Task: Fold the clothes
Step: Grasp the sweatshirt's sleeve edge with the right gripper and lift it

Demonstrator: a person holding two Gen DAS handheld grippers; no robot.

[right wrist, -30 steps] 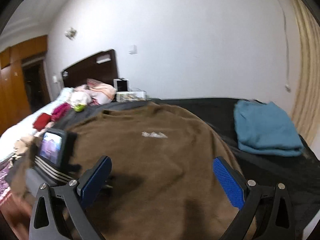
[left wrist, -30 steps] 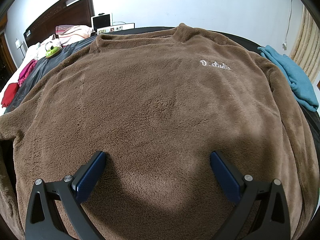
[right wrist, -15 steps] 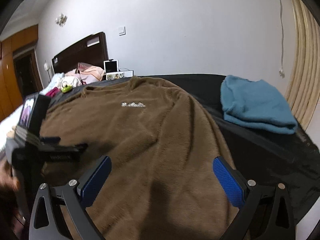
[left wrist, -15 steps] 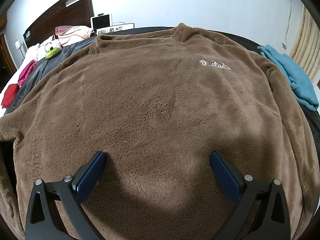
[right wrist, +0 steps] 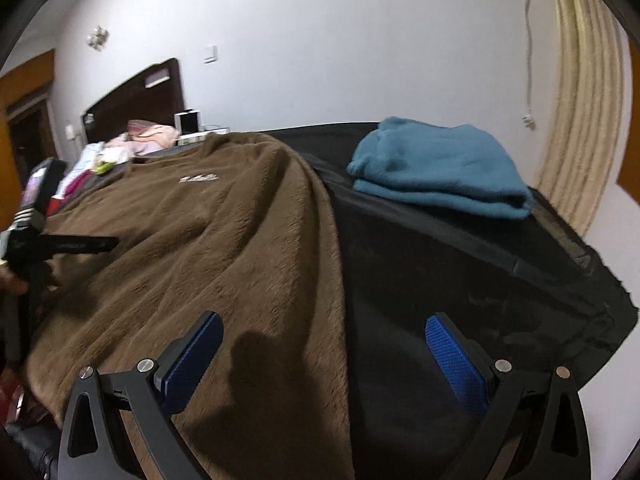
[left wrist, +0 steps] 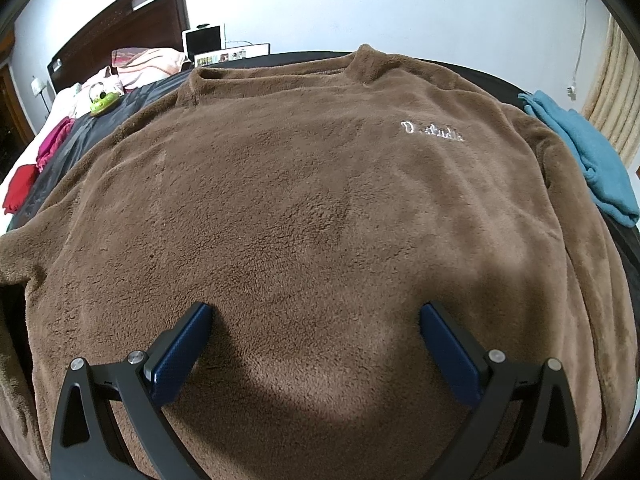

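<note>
A brown fleece sweater point(left wrist: 304, 208) with a white embroidered chest logo point(left wrist: 432, 131) lies spread flat, front up, on a black-covered bed. My left gripper point(left wrist: 316, 324) hovers open over its lower body, nothing between the fingers. In the right wrist view the same sweater point(right wrist: 224, 240) fills the left half, its right side draping toward the black cover point(right wrist: 460, 272). My right gripper point(right wrist: 324, 340) is open above the sweater's right edge, holding nothing. The left gripper point(right wrist: 60, 246) shows at the far left there.
A folded teal garment point(right wrist: 436, 168) point(left wrist: 588, 152) rests on the bed to the right of the sweater. Pillows, a green toy point(left wrist: 102, 100) and red and pink clothes point(left wrist: 24, 184) lie at the left by the dark headboard point(left wrist: 120, 24). Curtains point(right wrist: 580, 100) hang at right.
The right gripper has swung to the right, from over the sweater's body toward its right edge and the black cover. The left gripper has barely moved.
</note>
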